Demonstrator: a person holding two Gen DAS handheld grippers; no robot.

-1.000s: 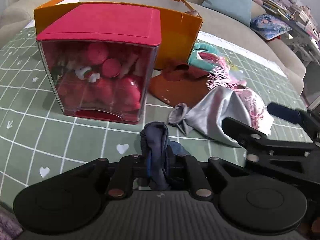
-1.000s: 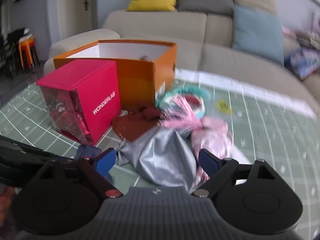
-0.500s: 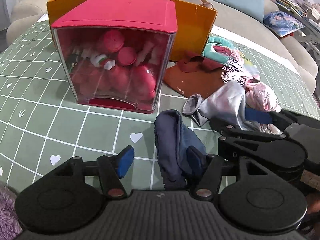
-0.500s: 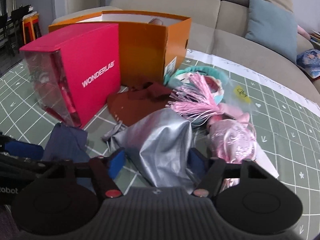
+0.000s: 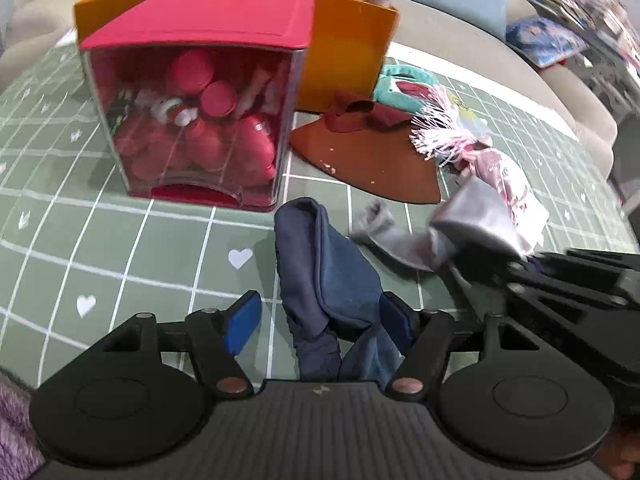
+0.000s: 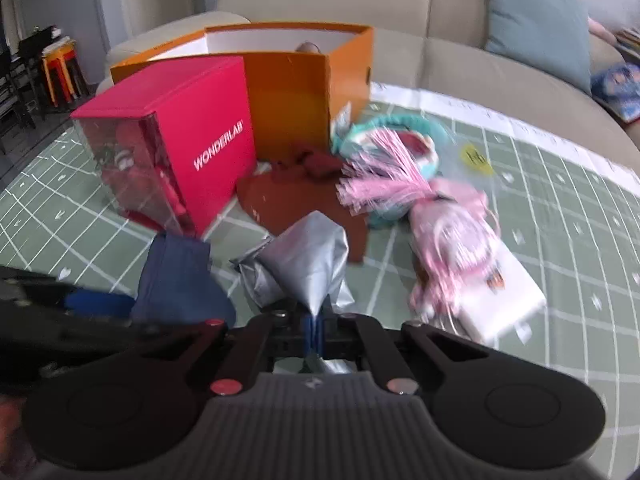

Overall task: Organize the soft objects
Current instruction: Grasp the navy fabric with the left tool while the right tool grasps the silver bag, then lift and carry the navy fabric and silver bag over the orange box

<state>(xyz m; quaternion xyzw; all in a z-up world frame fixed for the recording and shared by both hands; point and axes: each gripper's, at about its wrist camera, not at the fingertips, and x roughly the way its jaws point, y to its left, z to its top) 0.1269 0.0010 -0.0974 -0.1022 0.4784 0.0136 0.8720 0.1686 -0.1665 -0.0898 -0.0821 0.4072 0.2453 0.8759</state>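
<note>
A dark blue cloth [image 5: 324,272] lies on the green grid mat between the fingers of my left gripper [image 5: 320,320], which is open; it also shows in the right wrist view [image 6: 180,280]. My right gripper [image 6: 316,330] is shut on a silver-grey cloth [image 6: 308,264] and holds it lifted off the mat; the cloth shows at the right of the left wrist view [image 5: 472,220]. An orange open box [image 6: 304,92] stands behind a pink-lidded clear box [image 5: 200,120].
A brown felt piece with a dark red bow [image 5: 372,152], a teal ring [image 6: 400,128], pink tassels [image 6: 380,180] and a pink packet on a white card [image 6: 472,248] lie on the mat [image 5: 120,240]. A sofa with cushions [image 6: 536,20] stands behind.
My left gripper opened and let the blue cloth down on the mat. My right gripper moved in over the silver-grey cloth, shut on it and raised it.
</note>
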